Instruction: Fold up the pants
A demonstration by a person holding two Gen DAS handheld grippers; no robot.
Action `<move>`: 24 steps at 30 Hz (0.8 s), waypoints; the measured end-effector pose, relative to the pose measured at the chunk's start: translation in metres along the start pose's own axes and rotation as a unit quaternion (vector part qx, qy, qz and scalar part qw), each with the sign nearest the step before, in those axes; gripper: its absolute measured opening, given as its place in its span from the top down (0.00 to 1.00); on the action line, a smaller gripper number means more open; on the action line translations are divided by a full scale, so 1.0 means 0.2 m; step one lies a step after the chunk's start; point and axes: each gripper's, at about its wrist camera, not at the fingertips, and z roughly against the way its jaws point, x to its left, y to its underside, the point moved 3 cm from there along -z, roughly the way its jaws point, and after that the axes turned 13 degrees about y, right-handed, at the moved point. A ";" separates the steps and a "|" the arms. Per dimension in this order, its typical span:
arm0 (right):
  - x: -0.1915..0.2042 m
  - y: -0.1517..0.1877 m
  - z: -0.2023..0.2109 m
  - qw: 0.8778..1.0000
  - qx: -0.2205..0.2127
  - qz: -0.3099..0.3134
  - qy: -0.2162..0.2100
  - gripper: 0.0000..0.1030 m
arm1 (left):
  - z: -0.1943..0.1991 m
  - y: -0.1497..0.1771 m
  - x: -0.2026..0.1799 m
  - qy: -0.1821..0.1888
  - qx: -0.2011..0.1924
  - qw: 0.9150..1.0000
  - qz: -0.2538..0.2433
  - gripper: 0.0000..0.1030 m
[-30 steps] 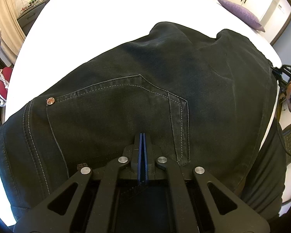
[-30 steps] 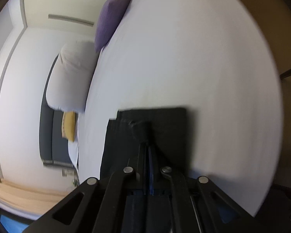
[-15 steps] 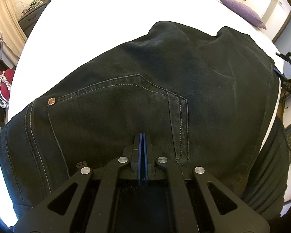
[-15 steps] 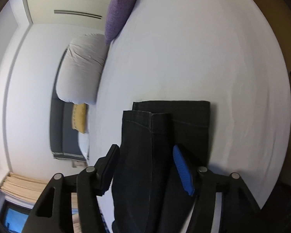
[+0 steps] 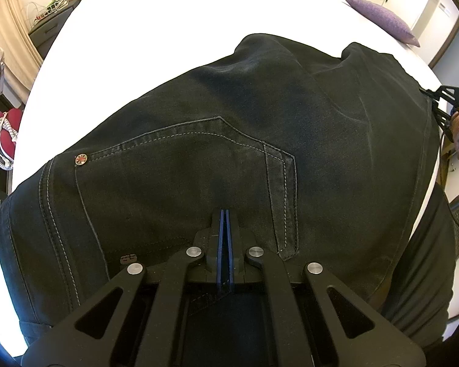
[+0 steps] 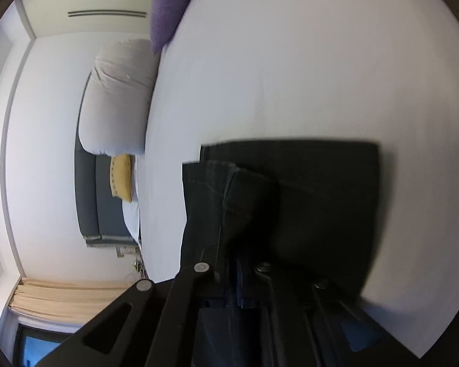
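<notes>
One pair of black denim pants (image 5: 229, 140) spread on the white bed (image 5: 156, 27) — heavy, limp, grippy cloth; best taken at waistband and hems. Left gripper (image 5: 225, 244) pinched on the waist end. Right gripper (image 6: 238, 275) just closed — clamped on the leg ends.

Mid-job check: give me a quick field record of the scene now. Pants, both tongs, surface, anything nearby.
pants: black jeans, back pocket up, lying on the bed
surface: white bed sheet
left tongs: shut, pinching the jeans near the pocket
right tongs: have just closed, shut on the leg ends of the jeans, which are bunched there
pillows: purple cushion, white pillow
view quality: right wrist blurred
</notes>
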 end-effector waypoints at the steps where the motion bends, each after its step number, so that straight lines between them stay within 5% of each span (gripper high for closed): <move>1: -0.01 0.00 0.02 1.000 -0.009 -0.001 0.003 0.96 | 0.00 0.00 0.00 0.000 0.000 1.000 0.001 0.99; 6: -0.12 0.00 0.12 0.999 -0.043 -0.022 0.018 0.97 | 0.00 -0.01 0.00 0.002 0.002 1.000 0.000 0.99; 24: -0.18 -0.03 0.17 0.998 -0.033 -0.023 0.047 0.97 | 0.07 0.05 0.05 0.025 -0.007 1.000 -0.002 0.99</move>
